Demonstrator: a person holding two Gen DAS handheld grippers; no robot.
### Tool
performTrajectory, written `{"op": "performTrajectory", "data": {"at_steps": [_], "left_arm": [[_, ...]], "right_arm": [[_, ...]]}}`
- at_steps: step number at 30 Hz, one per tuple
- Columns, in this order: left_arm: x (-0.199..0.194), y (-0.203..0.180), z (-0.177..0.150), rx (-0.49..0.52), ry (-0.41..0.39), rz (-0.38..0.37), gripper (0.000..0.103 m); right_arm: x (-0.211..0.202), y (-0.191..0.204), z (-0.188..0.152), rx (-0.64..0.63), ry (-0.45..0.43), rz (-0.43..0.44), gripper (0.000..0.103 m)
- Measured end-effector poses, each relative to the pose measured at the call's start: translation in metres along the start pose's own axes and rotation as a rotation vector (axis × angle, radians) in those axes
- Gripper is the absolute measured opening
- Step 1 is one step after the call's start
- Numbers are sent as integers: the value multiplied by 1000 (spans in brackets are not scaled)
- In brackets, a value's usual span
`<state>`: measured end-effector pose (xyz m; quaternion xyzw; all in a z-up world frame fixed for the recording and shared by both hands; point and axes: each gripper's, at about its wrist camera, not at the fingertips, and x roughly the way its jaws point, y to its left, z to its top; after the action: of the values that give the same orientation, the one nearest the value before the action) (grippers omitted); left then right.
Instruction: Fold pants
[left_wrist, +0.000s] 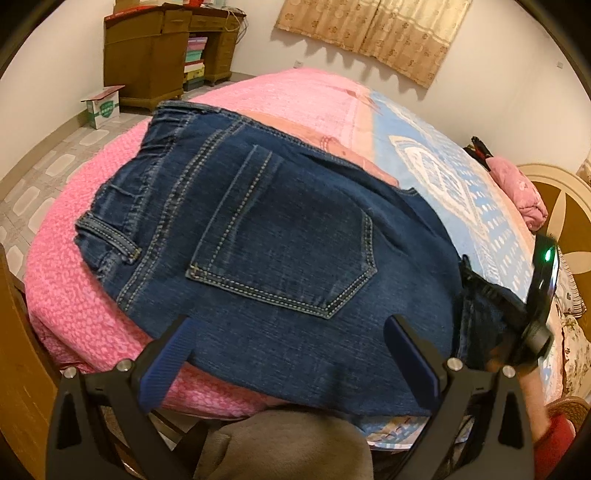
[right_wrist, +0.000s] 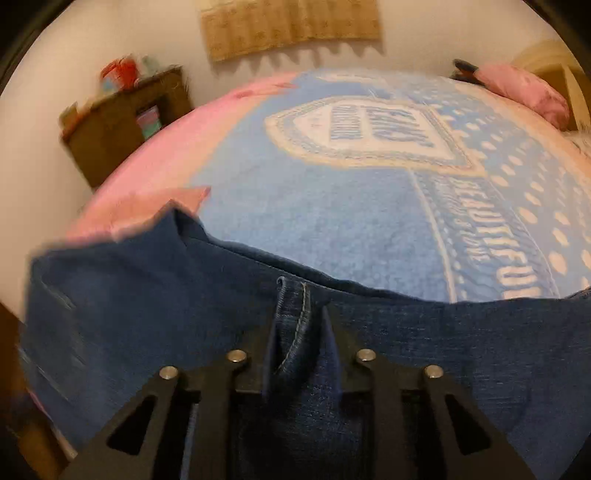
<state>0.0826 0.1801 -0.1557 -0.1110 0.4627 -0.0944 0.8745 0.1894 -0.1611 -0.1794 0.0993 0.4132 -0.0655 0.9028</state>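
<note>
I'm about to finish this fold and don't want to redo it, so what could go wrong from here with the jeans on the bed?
1. The right gripper pinches only a small bunched ridge of the jeans at a stitched seam; it could slip out when pulled.
2. The left gripper stands open over the denim, holding nothing, so a pull from the right may drag the whole stack askew.
3. The jeans' near edge overhangs the pink blanket; it may slide off.

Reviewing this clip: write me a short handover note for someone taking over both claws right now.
Left claw: open, jaws wide over the near edge of the jeans, gripping nothing.
Right claw: narrowed around a stitched fold of denim at the far edge; whether it pinches firmly is unclear.
Jeans lie on the bed, back pocket up, waistband to the left, apparently already folded.
Left: finish the fold, smooth it flat.
</note>
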Motion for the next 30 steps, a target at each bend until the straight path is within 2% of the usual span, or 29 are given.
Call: {"op": "performTrajectory", "data": {"at_steps": [1, 3, 5, 7, 9, 11, 15, 19, 21, 22, 23, 24, 25, 27, 30], "left_arm": [[-2, 1, 0, 2, -6, 4, 103], [-5, 4, 1, 3, -17, 15, 103], [-4, 7, 1, -9, -13, 22, 103], [-5, 11, 1, -26, -12, 19, 103], [-5, 12, 0, -35, -11, 17, 103], [-5, 11, -2, -32, -8, 16, 103], [-10, 7, -4, -16, -12, 10, 103], [-12, 1, -3, 2, -17, 25, 103], [-8, -1, -3, -13, -4, 17, 103], [-7, -2, -3, -22, 2, 8, 103], [-6, -4, -2, -27, 11, 0, 103], [-5, -6, -3, -26, 18, -3, 103], [-6, -9, -3, -19, 23, -2, 103], [-10, -14, -4, 3, 15, 12, 103], [-19, -14, -3, 28, -10, 39, 103]], "right_arm": [[-4, 8, -7, -65, -53, -15, 46], [-12, 21, -15, -137, -79, -24, 61], [-29, 24, -18, -106, -84, 54, 61], [-54, 19, -24, -41, -130, 149, 61], [-78, 7, -32, 33, -191, 162, 61], [-91, -13, -38, 132, -225, 136, 61], [-107, -79, -50, 375, -260, 70, 61], [-140, -154, -66, 572, -377, -25, 61], [-135, -185, -70, 660, -343, -74, 61], [-115, -200, -73, 698, -241, -68, 61], [-85, -208, -76, 713, -105, -24, 63], [-70, -209, -79, 667, -73, -13, 64], [-74, -202, -76, 590, -114, -29, 70], [-78, -181, -63, 465, -70, -95, 74], [-92, -165, -53, 415, -21, -173, 74]]}}
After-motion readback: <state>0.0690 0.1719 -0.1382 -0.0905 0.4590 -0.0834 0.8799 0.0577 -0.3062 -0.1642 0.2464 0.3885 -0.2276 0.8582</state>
